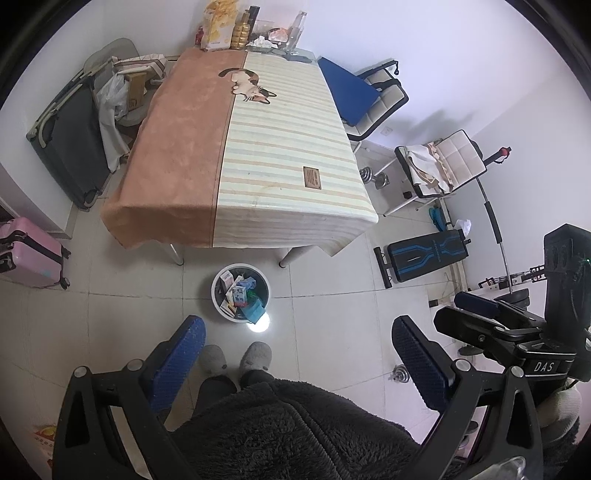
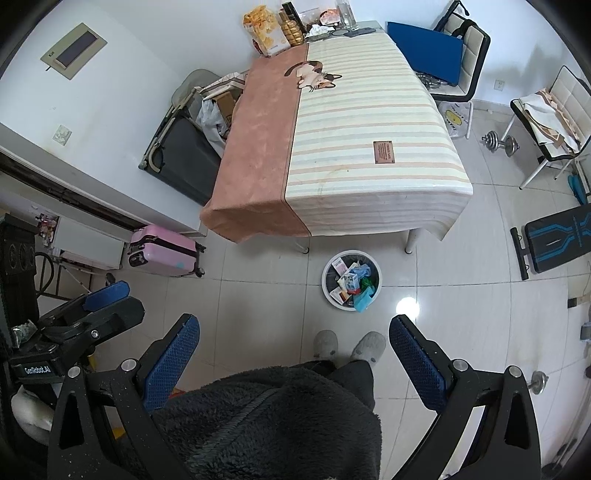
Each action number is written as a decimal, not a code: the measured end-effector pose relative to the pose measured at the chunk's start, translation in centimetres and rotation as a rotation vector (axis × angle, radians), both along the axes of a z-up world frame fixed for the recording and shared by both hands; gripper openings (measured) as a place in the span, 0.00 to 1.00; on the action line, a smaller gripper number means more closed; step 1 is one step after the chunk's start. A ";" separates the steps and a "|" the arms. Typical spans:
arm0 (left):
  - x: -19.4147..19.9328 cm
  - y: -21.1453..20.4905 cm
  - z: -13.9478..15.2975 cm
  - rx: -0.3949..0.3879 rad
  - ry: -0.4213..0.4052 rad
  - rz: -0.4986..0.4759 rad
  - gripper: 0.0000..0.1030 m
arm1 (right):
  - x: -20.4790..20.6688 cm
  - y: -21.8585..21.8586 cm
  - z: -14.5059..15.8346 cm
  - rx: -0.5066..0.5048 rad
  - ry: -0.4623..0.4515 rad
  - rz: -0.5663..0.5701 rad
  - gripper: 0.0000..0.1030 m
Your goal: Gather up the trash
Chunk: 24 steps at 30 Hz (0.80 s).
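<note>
Both held high over the floor, looking down at the room. Left gripper (image 1: 297,354) with jaws spread wide, nothing between them; right gripper (image 2: 293,350) likewise wide apart and empty. Also seen from the side in each other's view, near one another.

Trash bin (image 1: 241,292) standing on the tiled floor just in front of the near edge of the desk (image 1: 258,155), between its two front legs and a little forward of them. Already holding a heap of stuff: small cartons, wrappers, a blue-green scrap poking over the rim. Slippers (image 1: 236,358) of the person just short of the bin.

Cloth-covered top of the desk bare over most of its length. Only a cluster at the far end against the wall: a snack bag (image 2: 266,29), a gold bottle (image 2: 291,31), crumpled tissue (image 1: 263,42), a clear bottle.

Judging by this, mostly done, perhaps wholly: trash in the bin, nothing in hand. Possibly left: the tissue at the far end, and a white crumpled bit (image 1: 462,224) on the floor by the weight bench, if that counts as trash.
</note>
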<state>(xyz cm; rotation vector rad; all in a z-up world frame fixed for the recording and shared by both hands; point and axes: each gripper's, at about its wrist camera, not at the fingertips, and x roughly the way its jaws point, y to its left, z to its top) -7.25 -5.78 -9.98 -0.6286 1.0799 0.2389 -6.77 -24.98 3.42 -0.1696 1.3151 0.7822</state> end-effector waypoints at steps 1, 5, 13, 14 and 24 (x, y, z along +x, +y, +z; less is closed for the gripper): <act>0.0 0.1 0.1 0.001 0.000 -0.003 1.00 | 0.0 -0.1 0.1 0.001 -0.002 -0.001 1.00; 0.2 0.1 0.2 0.006 -0.001 -0.016 1.00 | 0.0 -0.6 0.1 0.002 -0.003 -0.008 1.00; 0.5 0.1 0.0 0.004 0.000 -0.027 1.00 | -0.1 -1.0 0.4 0.003 -0.003 -0.018 1.00; 0.4 0.1 0.0 0.005 0.000 -0.027 1.00 | -0.2 -1.0 0.4 0.002 -0.004 -0.018 1.00; 0.7 0.4 0.3 0.006 -0.010 -0.026 1.00 | -0.1 -1.1 0.7 0.004 -0.007 -0.014 1.00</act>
